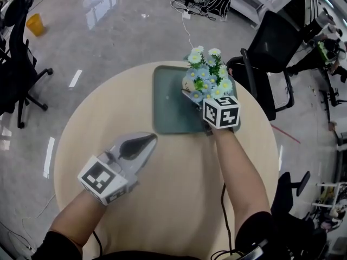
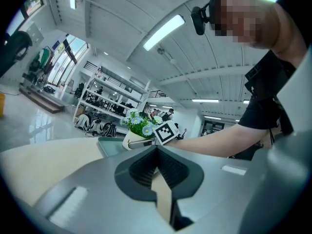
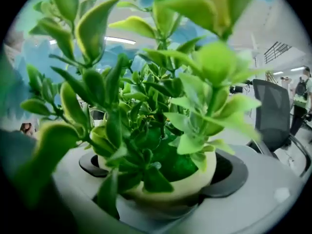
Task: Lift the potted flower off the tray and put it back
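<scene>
Lift not yet begun: potted flower (image 1: 206,77) is seen seated on tray (image 1: 168,107). Fingers of right gripper (image 1: 196,99) are spread wide, its pot bracketed between, firm press unconfirmed. Fingers of left gripper (image 1: 142,141) are closed together, empty, held over desk (image 1: 179,199). Lift and return are left.

The head camera looks steeply down on the round table (image 1: 179,188). The left gripper (image 1: 150,140) carries a camera at the table's 7 o'clock, looking level toward 1 o'clock. Both views show the potted flower (image 1: 207,76) and tray (image 1: 168,112). The right gripper (image 3: 161,169) camera sits against the leaves (image 3: 146,106), angled slightly down.
</scene>
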